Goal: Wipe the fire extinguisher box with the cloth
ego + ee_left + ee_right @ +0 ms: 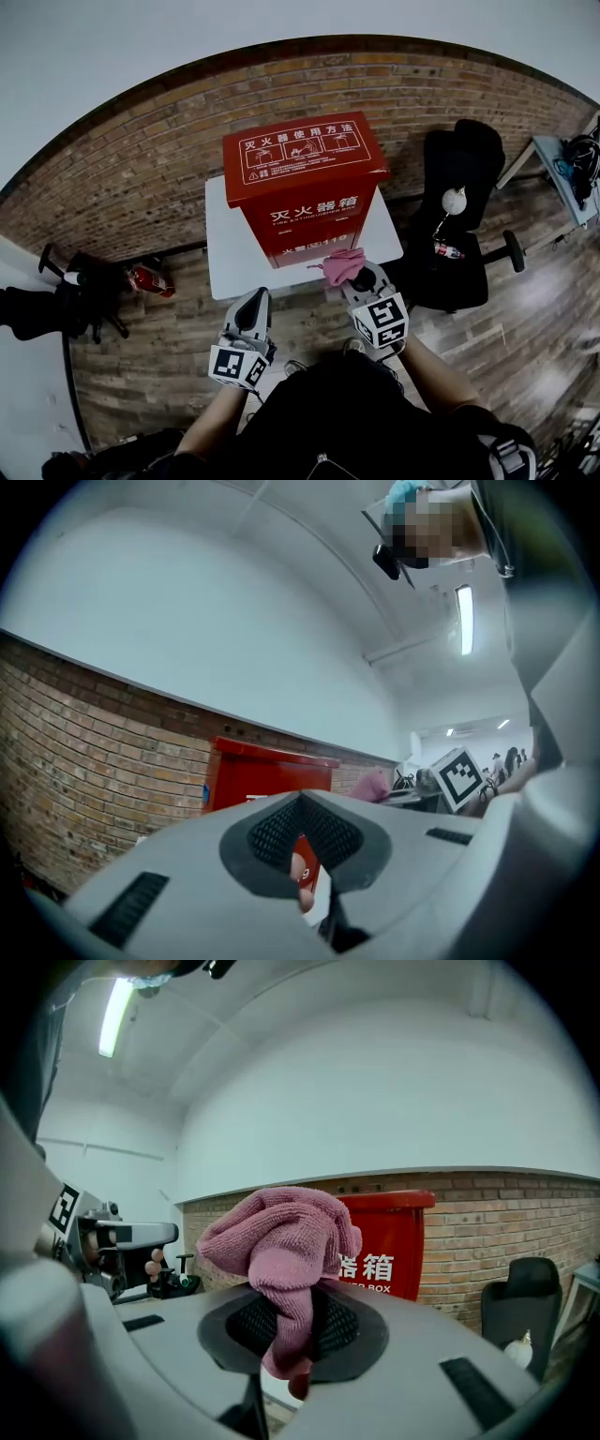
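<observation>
Two things flank the red fire extinguisher box (305, 192) on its white table (225, 267): a brick wall (141, 178) behind and a black chair (459, 216) to the right. Only the right gripper view shows the pink cloth (281, 1241) pinched in closed jaws. The head view puts the right gripper (356, 277) just before the box's lower front. The left gripper (255, 298) is closed, empty and tilted upward.

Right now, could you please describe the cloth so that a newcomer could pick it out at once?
Find the brick wall, then the red fire extinguisher box on the white table before it. Near the box's lower front, the right gripper pinches a bunched cloth, the only soft, pink thing among red and grey.
</observation>
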`<state>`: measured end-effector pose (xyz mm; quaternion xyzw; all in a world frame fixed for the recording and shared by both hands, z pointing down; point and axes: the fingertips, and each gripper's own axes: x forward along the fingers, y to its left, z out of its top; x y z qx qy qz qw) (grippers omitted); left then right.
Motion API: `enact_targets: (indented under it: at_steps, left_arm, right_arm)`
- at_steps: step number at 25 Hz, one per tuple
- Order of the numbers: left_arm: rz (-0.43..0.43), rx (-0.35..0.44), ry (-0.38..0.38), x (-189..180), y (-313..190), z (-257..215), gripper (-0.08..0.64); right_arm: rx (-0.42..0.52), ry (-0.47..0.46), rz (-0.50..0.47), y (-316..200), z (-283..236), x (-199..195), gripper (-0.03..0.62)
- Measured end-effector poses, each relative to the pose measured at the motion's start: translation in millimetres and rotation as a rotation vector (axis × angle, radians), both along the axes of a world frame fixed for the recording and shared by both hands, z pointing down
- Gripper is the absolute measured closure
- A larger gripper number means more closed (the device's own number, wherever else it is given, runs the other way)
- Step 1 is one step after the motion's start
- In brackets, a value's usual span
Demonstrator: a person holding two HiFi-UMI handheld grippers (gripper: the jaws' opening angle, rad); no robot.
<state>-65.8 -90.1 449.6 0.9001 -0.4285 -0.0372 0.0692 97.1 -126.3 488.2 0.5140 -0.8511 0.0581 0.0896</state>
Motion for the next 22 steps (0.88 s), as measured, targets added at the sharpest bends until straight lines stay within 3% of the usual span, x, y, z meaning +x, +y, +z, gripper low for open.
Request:
enact_targets:
  at_steps: [10,22]
  left_arm:
    - [0.049,0.019,0.004,44,-10,-2,0.538]
    - [0.043,-0.001,0.008,58,-21,7,0.538]
  right_arm:
    - [0.026,-0.024,-0.001,14,-15,19,0.517]
    - [0.027,-0.035,0.02,4,-14,37,0.517]
